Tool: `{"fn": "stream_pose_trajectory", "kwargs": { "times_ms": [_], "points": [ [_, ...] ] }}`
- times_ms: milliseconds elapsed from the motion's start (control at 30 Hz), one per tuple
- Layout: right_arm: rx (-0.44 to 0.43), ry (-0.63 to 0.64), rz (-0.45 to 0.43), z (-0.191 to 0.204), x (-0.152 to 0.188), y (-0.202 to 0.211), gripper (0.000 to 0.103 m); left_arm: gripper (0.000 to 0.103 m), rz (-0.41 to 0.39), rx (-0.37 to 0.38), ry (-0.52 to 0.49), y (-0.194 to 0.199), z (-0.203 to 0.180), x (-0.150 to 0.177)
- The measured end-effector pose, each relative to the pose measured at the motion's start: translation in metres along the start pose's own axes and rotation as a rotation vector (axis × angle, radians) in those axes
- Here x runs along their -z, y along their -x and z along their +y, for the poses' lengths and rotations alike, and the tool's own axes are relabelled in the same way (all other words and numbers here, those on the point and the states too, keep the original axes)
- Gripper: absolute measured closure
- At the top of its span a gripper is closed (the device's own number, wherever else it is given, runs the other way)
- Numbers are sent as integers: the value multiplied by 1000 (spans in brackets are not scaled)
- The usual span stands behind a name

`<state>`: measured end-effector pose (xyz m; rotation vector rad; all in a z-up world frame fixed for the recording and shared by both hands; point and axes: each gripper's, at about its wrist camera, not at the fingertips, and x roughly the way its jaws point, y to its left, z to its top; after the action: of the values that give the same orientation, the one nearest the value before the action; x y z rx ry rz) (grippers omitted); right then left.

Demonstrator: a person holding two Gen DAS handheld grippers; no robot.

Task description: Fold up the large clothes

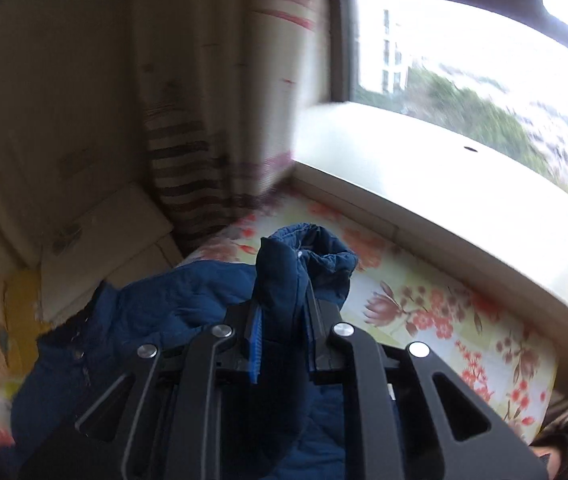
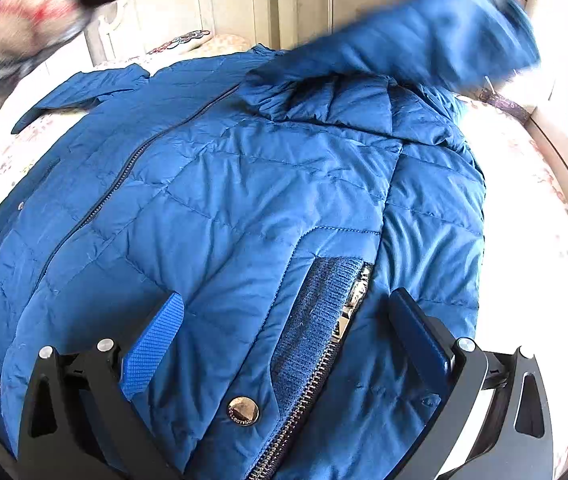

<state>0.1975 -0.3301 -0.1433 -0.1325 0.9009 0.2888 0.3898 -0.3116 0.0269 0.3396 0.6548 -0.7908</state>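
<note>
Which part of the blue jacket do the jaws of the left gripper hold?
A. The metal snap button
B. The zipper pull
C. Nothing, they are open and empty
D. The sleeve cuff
D: in the left wrist view the left gripper is shut on the gathered cuff of the jacket, lifted above the bed; the snap and zipper lie under the open right gripper.

- The jacket lies on the bed.
- Its sleeve sits between the left gripper's fingers.
- The windowsill lies behind the bed.
</note>
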Motion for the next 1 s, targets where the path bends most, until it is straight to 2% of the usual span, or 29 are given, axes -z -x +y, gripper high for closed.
{"fn": "stream_pose_trajectory", "kwargs": {
  "times_ms": [67,133,200,233,300,367,433,500,600,667,700,767,833,1000],
  "points": [
    [-4,-2,-2,-3,1,2,4,87,-56,-34,191,25,56,11],
    [-3,0,-4,-3,1,3,4,87,-90,-83,380,47,114,37],
    [-5,-3,-8,-3,2,5,4,87,-86,-143,488,57,148,66],
    [-10,-6,-12,-3,2,7,5,87,-64,-174,554,59,168,90],
    [-29,-24,-39,-9,0,16,5,87,-32,-191,653,60,192,132],
    [-32,-55,-131,-21,-10,37,5,87,-38,-177,724,63,204,161],
    [10,-73,-218,-32,-21,56,5,86,-62,-135,809,64,214,187],
    [50,-89,-229,-43,-31,60,5,83,-78,-117,878,63,221,208],
    [60,-107,-174,-48,-33,45,5,71,-80,-127,949,57,224,234],
    [45,-106,-127,-42,-29,29,5,53,-72,-122,1025,48,228,253],
    [36,-99,-103,-38,-24,21,5,50,-63,-128,1055,44,228,262],
    [29,-56,-50,-24,-14,6,5,51,-118,-126,1062,44,226,272],
    [56,-7,-43,-15,-12,4,5,50,-116,-138,1064,45,223,271],
    [33,10,-15,-13,-9,-3,4,45,-107,-186,1028,49,215,267]
  ]
}}
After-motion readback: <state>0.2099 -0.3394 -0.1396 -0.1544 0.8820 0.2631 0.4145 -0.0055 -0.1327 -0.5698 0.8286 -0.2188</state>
